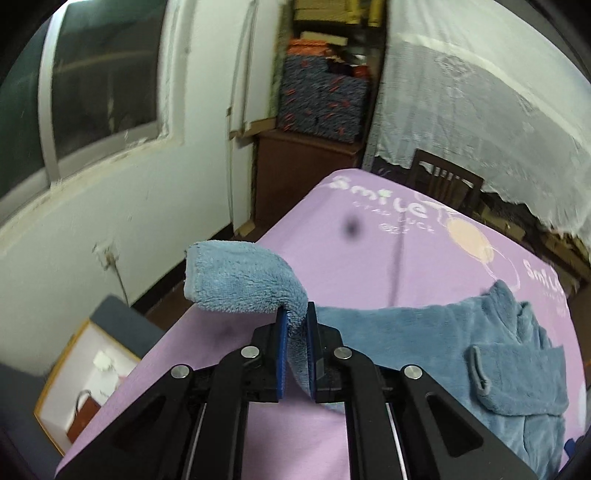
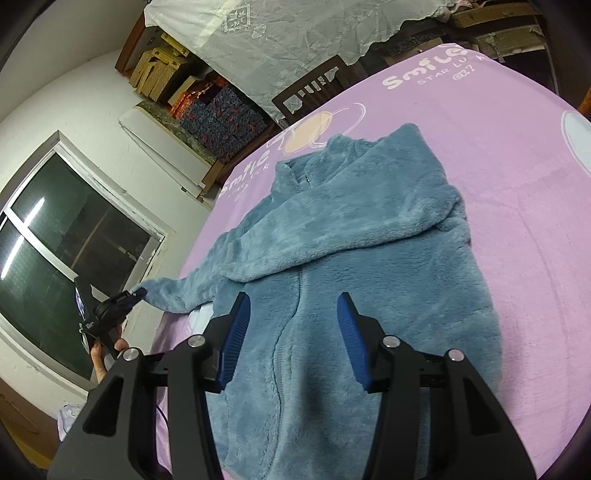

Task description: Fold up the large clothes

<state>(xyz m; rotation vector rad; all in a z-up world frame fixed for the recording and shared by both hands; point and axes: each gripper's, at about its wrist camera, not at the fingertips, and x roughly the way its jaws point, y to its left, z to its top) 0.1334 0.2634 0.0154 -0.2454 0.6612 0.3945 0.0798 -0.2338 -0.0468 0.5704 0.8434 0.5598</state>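
Jacket (image 2: 354,236), blue and fluffy, lies flat on the bed (image 2: 517,192), on a pink sheet with white words. Its zip runs from the near hem up toward the collar at the far end, so its long way goes away from the right gripper (image 2: 291,339). One sleeve (image 2: 184,291) sticks out to the left side, past the edge of the bed.

The left gripper (image 1: 295,347) has the end of that sleeve. Its fingers (image 1: 281,354) are shut tight on the fluff, and the cuff (image 1: 236,277) flops over above them. In the right view you can see this gripper small and far off at the left, with a hand (image 2: 107,354) under it, off the side of the bed. The sleeve looks pulled out nearly straight from the jacket body to those fingers.

So the left hand is the one that counts now. The body of the jacket lies to its right, and I think the sleeve needs to go that way, across the chest.

The right gripper hangs over the near part of the jacket, close to the zip. Its fingers stand apart and nothing is between them. It could press the body down so it does not slide.

Around the bed there is a white wall with a dark window (image 2: 55,251), a chair (image 2: 314,88) at the far end, boxes (image 2: 221,107), and a lace cloth (image 2: 295,33). None of these sit on the jacket. Nothing lies in the way of the sleeve
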